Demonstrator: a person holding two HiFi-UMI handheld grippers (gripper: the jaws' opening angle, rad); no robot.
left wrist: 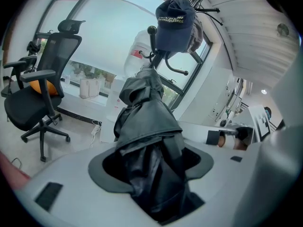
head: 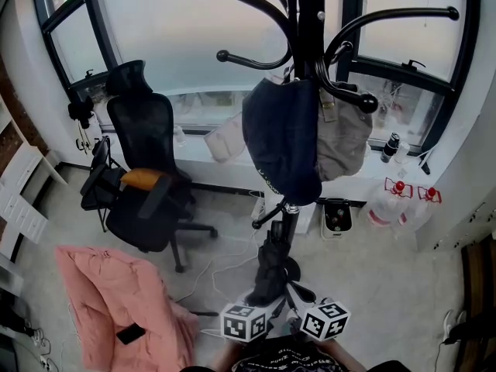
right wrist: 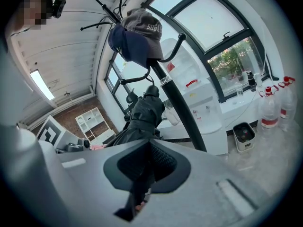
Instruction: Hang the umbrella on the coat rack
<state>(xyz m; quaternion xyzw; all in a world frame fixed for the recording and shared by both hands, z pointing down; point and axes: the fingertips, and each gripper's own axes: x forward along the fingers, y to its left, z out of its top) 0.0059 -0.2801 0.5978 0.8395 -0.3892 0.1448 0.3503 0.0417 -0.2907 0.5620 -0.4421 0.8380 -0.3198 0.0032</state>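
Holding the light, folded umbrella (head: 271, 271) low before the coat rack (head: 304, 22), the left gripper (left wrist: 156, 174) squeezes its soft, slippery canopy while the right gripper (right wrist: 141, 174) pinches a thinner part, though the stiff shaft probably offers a surer hold.

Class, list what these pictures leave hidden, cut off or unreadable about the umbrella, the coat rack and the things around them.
1. Umbrella, near end: head view, behind the marker cubes; both gripper views, sunk between the jaws.
2. Coat rack, top: head view, cut off by the upper edge.
3. Cap, lettering: left gripper view, too small, curving away.
4. Dark flat thing on the pink jacket: head view, too small to identify.
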